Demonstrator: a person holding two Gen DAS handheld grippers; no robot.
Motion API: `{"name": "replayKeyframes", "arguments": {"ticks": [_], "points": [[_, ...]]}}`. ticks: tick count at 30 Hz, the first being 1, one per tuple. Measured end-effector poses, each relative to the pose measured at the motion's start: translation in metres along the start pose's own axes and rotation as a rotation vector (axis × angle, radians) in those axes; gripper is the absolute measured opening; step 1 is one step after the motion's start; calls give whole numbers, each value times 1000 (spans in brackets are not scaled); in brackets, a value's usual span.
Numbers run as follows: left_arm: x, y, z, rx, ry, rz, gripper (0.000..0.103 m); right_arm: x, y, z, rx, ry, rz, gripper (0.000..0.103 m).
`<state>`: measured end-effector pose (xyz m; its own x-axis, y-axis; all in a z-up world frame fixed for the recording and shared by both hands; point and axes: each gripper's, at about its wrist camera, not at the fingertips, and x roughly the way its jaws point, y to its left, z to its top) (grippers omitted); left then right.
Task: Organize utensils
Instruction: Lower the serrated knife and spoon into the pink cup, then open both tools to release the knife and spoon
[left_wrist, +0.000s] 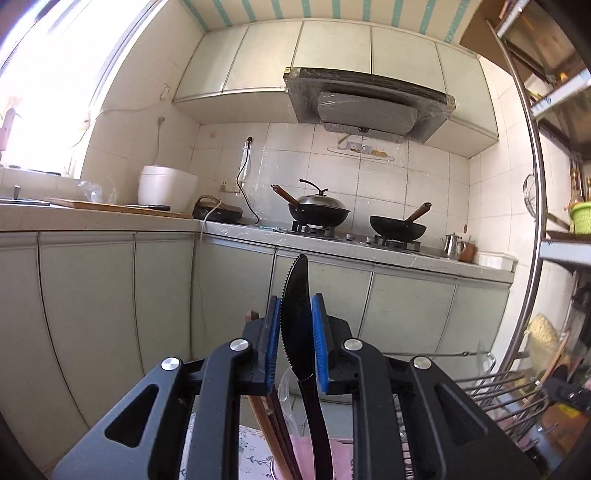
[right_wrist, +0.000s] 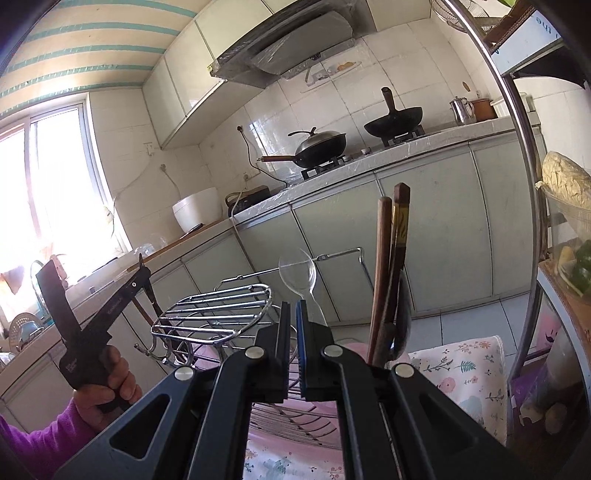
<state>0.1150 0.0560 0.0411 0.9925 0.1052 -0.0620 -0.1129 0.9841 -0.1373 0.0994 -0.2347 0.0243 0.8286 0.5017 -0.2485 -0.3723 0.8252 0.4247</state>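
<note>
A black plastic knife (left_wrist: 297, 325) with a serrated edge stands upright between the blue pads (left_wrist: 318, 334) of the left gripper (left_wrist: 295, 325), its pointed blade rising above the fingertips and its slim handle running down toward a pink cup (left_wrist: 332, 458) below. The jaws are narrowed onto the blade and grip it. The knife's teeth run along its left edge as the left wrist camera sees it, and the surface is glossy and dark.

The pink cup (right_wrist: 354, 349) sits on a floral cloth (right_wrist: 461, 369) beside a wire dish rack (right_wrist: 218, 310). It holds two brown wooden chopsticks (right_wrist: 384, 266) standing nearly upright, with a dark utensil tucked just behind them; what kind it is cannot be told. One clear plastic spoon (right_wrist: 299, 273) rises just beyond the right gripper (right_wrist: 291, 317), whose jaws are drawn together with nothing between them; whether the spoon stands in the cup or the rack cannot be told.

In the right wrist view, a hand (right_wrist: 107, 380) in a purple sleeve (right_wrist: 40, 435) grasps the other gripper's handle at lower left.

Behind, two black woks (left_wrist: 319, 212) rest on the stove, one lidded, one open. A single white rice cooker (left_wrist: 167, 188) stands on the counter near the window.
</note>
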Motion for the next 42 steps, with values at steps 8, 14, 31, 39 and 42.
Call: {"name": "replayKeyframes", "arguments": {"ticks": [8,14,31,39,42], "points": [[-6,-4,-24,43,25,-14,16,1,-5,-4,19,18,2,3],[-13,1,-41,29,106,-42,17,2,-5,-5,35,36,3,5],[-33,8,-56,9,246,-107,31,-9,9,4,26,84,-7,15],[-57,11,-57,-21,270,-146,31,-8,27,27,-26,143,-48,39],[-64,15,-58,-33,278,-159,31,-3,35,46,-44,175,-57,40]]}}
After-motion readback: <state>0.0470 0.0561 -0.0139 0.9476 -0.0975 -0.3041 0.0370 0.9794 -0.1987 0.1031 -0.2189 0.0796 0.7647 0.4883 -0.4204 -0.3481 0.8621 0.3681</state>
